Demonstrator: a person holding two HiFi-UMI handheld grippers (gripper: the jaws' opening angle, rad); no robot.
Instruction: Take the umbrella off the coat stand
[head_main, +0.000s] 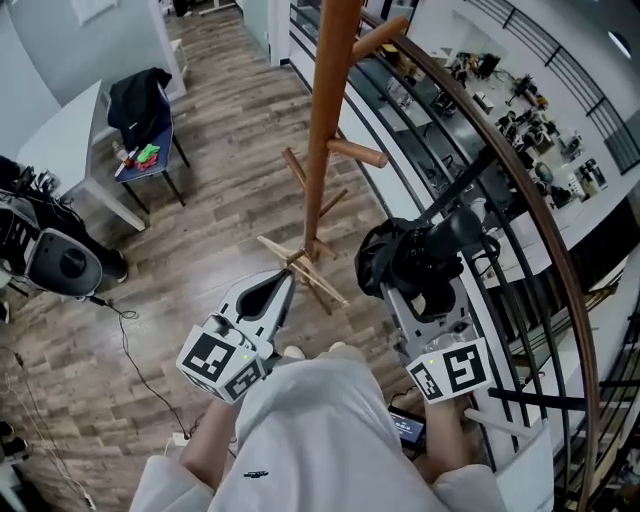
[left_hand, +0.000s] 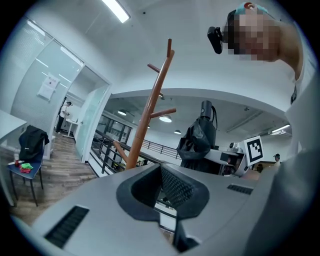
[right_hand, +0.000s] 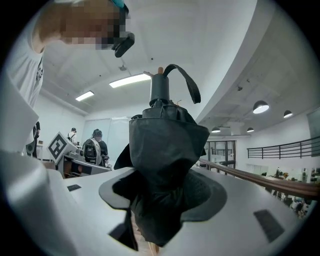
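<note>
While the right gripper clamps its jaws on the bunched canopy of the folded black umbrella, the umbrella stands upright and free of the wooden coat stand, between the stand's pole and the curved handrail. The left gripper holds nothing, its jaws pressed together, pointing toward the foot of the stand. The lift-off looks all but done. To finish it well, draw the umbrella back toward the body with a firm squeeze, since fabric slips, and watch that the wrist strap catches neither the nearest peg nor the rail.
</note>
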